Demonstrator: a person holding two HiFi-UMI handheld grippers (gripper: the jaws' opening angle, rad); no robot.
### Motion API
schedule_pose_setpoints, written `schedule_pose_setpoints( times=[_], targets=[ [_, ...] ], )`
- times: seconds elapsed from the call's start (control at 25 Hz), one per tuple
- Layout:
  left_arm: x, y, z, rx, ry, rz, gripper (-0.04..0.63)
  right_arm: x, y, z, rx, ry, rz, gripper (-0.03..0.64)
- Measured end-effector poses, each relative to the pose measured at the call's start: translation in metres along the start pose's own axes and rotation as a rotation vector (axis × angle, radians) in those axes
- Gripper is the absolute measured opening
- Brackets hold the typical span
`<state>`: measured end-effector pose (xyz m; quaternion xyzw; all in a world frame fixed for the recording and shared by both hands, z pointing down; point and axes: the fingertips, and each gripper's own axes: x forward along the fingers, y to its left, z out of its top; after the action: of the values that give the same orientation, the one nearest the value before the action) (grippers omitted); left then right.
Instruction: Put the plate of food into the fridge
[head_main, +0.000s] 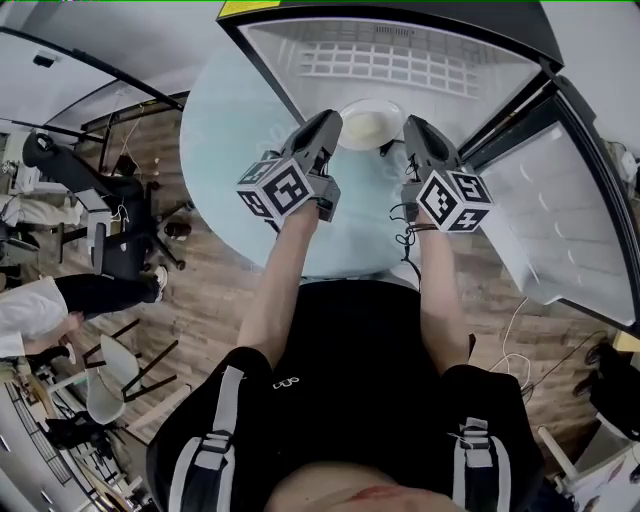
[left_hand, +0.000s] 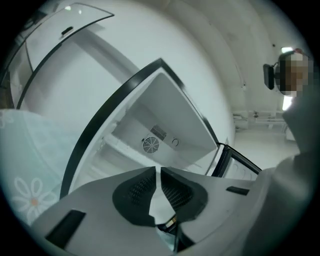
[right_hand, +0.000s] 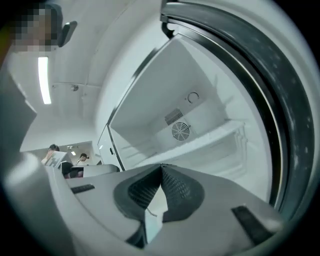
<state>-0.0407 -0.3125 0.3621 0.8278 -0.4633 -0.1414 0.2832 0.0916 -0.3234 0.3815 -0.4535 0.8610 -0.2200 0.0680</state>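
Open fridge (head_main: 470, 100): door (head_main: 560, 220) is already swung wide, so the opening is judged done. The step in hand is judged to be the pick-up, not yet made. A round pale-blue surface (head_main: 225, 130) is seen in front of it.

L hand-held gripper (left_hand: 158, 172): jaws all but closed, w/ only a slit left at the tips and nothing btwn them. R hand-held gripper (right_hand: 161, 167): jaws closed tip to tip, also empty. Both are pointed into the fridge.

Plate of food (head_main: 368, 125) is seen at the far edge of the surface, just before the fridge, btwn the two gripper noses. It is taken to be resting there, not gripped.

Next move, as judged: jaws to be opened, grippers brought down to opposite sides of the rim, plate clamped, kept level, carried inside.

Views: the plate is shown by the head view only and appears in neither gripper view. Jaw state and the fan (right_hand: 180, 131) on the fridge's back wall are given by the gripper views only.
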Motion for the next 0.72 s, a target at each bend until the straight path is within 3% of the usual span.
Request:
schedule_pose_setpoints(
  times=[0.08,0.2,0.4,0.56,0.72],
  targets=[
    [-0.005,-0.022,0.016,0.100,-0.043,-0.017,0.002,-0.002,0.020,0.017,-0.065,-0.031,0.055,0.003],
    [-0.012,-0.050,0.028,0.242,-0.073,-0.025,0.002,-0.007,0.046,0.035,-0.148,-0.066,0.125,0.003],
    [-0.027,-0.071,0.031,0.532,-0.078,0.067,0.001,-0.016,0.070,0.042,-0.268,-0.054,0.166,0.002],
    [-0.028,-0.086,0.023,0.616,-0.094,0.106,0.001,-0.028,0.072,0.049,-0.326,-0.060,0.168,0.002],
    [-0.026,-0.091,0.016,0.630,-0.073,0.106,0.001,-0.031,0.075,0.045,-0.353,-0.035,0.168,0.001]
  ],
)
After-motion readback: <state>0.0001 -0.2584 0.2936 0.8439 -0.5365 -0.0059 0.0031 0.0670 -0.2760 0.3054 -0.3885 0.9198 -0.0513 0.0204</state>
